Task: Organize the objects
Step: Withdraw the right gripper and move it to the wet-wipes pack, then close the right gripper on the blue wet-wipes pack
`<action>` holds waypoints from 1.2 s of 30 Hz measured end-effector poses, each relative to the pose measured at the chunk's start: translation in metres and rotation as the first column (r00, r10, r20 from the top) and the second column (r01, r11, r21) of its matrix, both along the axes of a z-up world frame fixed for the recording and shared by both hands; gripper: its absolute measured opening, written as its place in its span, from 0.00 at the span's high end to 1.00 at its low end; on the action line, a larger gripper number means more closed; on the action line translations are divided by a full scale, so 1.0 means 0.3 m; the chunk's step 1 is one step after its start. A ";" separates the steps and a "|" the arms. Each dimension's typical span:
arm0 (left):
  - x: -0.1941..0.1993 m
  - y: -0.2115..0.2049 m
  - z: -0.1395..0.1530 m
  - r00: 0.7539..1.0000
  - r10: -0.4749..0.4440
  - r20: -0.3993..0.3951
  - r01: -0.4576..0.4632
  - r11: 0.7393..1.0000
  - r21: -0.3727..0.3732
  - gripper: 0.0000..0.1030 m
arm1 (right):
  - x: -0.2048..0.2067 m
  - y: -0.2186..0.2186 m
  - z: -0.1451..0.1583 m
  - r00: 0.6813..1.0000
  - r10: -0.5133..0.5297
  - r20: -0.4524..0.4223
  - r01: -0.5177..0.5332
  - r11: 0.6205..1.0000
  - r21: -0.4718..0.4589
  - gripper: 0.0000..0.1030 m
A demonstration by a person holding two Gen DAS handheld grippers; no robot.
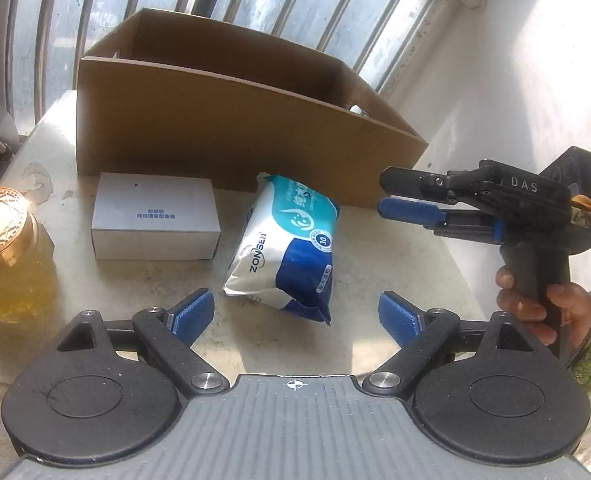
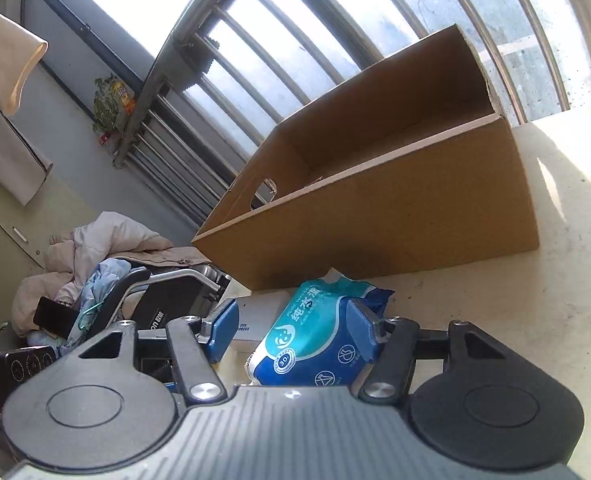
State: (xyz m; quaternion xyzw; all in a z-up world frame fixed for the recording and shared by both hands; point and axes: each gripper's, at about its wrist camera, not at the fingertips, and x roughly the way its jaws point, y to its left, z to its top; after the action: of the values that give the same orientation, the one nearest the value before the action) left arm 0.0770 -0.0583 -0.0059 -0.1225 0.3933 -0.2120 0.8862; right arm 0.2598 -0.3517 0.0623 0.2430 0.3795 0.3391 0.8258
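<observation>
wipes come first, it seems to me: the soft blue and white pack of wet wipes (image 1: 283, 248) lies flat on the pale stone table (image 1: 395, 264), just ahead of the left gripper (image 1: 297, 312). its blue jaws are spread wide with nothing between them, and the pack sits a little beyond their tips, not touched.

the right gripper (image 2: 293, 326) has its jaws partly spread too. in its own view the pack (image 2: 315, 344) shows between the two blue pads, but from the left view that gripper (image 1: 405, 196) looks off to the side of the pack, so i think nothing is pinched.

to grab well, i would slide one set of jaws around the short middle of the pack and press gently, since it is squashy and could bend or slip.

the big brown open cardboard box (image 1: 231, 136) stands just behind the pack, so its near wall has to be cleared on the way up and in. the small white cardboard box (image 1: 155, 220) sits to the left of the left jaws, and the glass jar of yellow stuff with a gold lid (image 1: 7, 252) is further left, near the table edge. there is bare table on the right side.
</observation>
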 end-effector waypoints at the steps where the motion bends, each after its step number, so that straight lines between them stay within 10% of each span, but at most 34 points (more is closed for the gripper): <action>1: 0.008 -0.012 -0.015 1.000 -0.005 -0.008 0.005 1.000 0.007 0.12 | 0.011 0.003 -0.013 1.000 -0.002 -0.008 0.002 1.000 -0.002 0.37; 9: 0.075 -0.072 -0.095 0.997 -0.072 -0.015 0.073 0.996 0.045 0.12 | 0.107 0.050 -0.064 1.000 -0.008 0.003 0.008 1.000 -0.015 0.17; 36: 0.219 -0.079 -0.098 0.986 -0.167 0.012 0.167 0.986 0.006 0.05 | 0.105 0.156 -0.147 0.983 0.118 -0.139 -0.132 0.986 -0.098 0.06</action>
State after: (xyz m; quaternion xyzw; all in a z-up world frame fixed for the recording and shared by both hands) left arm 0.1427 -0.0819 -0.0354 -0.0857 0.3970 -0.2854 0.8681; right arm 0.2913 -0.3048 0.0183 0.1962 0.4655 0.3526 0.7877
